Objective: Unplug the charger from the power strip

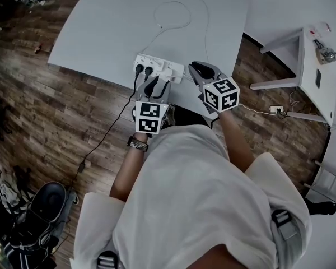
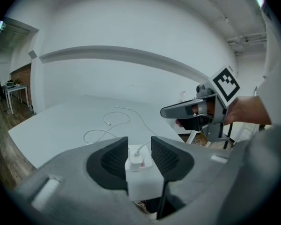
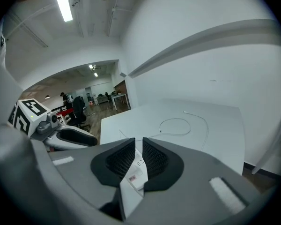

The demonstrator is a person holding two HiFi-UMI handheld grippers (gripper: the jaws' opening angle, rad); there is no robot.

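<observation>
A white power strip lies near the front edge of the white table, with two black plugs at its left end. In the left gripper view a white charger sits plugged into the power strip, and its thin white cable loops away across the table. My left gripper hangs just before the strip, jaws apart, the charger showing in the gap untouched. My right gripper hovers at the strip's right end with a narrow gap, the power strip visible beyond it.
A black cord drops from the strip to the wooden floor. A white side desk stands at the right, with a floor socket near it. A dark chair is at the lower left.
</observation>
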